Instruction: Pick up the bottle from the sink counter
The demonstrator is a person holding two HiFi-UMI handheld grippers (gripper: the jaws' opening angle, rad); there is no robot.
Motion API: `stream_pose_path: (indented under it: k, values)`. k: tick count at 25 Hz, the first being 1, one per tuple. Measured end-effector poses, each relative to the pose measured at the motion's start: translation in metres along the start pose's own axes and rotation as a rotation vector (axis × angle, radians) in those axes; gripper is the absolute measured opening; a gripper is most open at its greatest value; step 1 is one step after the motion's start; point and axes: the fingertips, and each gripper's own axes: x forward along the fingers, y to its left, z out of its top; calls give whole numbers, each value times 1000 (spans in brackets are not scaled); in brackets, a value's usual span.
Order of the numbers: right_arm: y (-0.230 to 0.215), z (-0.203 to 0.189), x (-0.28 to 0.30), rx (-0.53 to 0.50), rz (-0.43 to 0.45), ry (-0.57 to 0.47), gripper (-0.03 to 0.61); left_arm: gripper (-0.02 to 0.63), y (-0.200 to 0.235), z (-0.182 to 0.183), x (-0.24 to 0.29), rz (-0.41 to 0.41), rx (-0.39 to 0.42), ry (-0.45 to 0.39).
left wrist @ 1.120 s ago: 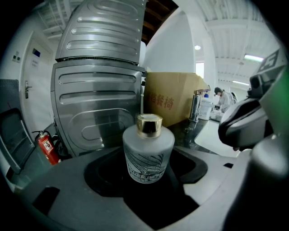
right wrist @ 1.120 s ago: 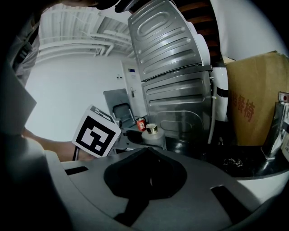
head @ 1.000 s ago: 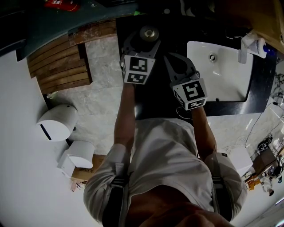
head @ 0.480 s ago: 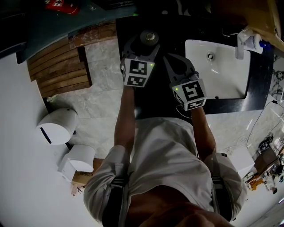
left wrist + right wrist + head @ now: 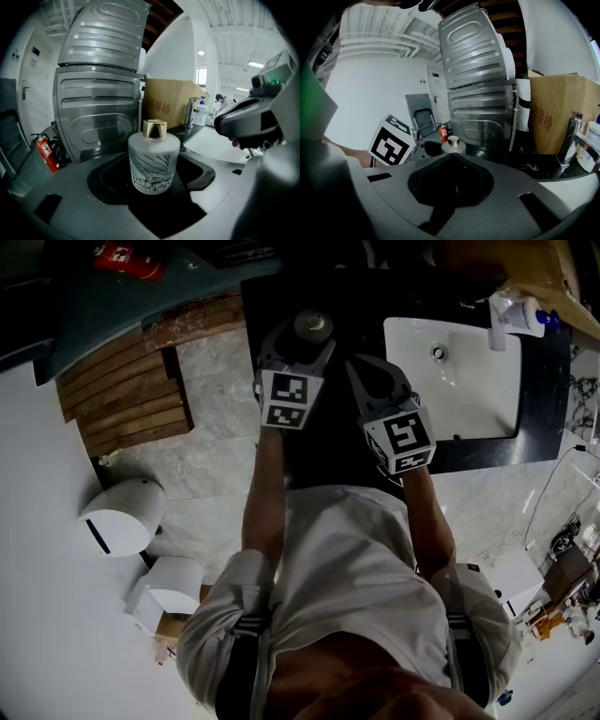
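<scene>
The bottle (image 5: 153, 161) stands upright on the dark table (image 5: 328, 451), between the left gripper's (image 5: 302, 338) released fingers (image 5: 70, 197). Best to center it, squeeze evenly on the frosted body below the gold cap (image 5: 154, 130), then lift straight. The right gripper (image 5: 451, 158) is clenched on nothing.

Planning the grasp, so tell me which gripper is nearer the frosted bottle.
Left. The left gripper has the bottle between its open jaws; the right gripper, shut, sits to the bottle's right, short of it.
</scene>
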Motion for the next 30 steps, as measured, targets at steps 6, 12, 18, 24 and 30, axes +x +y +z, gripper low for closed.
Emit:
stream_pose_path:
  k: [6,12,18,24,30]
  values:
    - [4,3,-11,-7,-25,-16,-8,307,-8,6,-12,-13,10,-23]
    - [8,7,-23,-16,-47,-35,-8,307,-14,14,-28,-19,13,-52]
    - [12,19,-35,-30,-67,-64,-8,307,-19,30,-48,-27,19,-96]
    - [14,37,-48,-53,-87,-99,-8,307,-26,50,-67,-43,24,-141]
    - [13,51,-62,-73,-92,-126,-8,307,-34,71,-84,-51,31,-185]
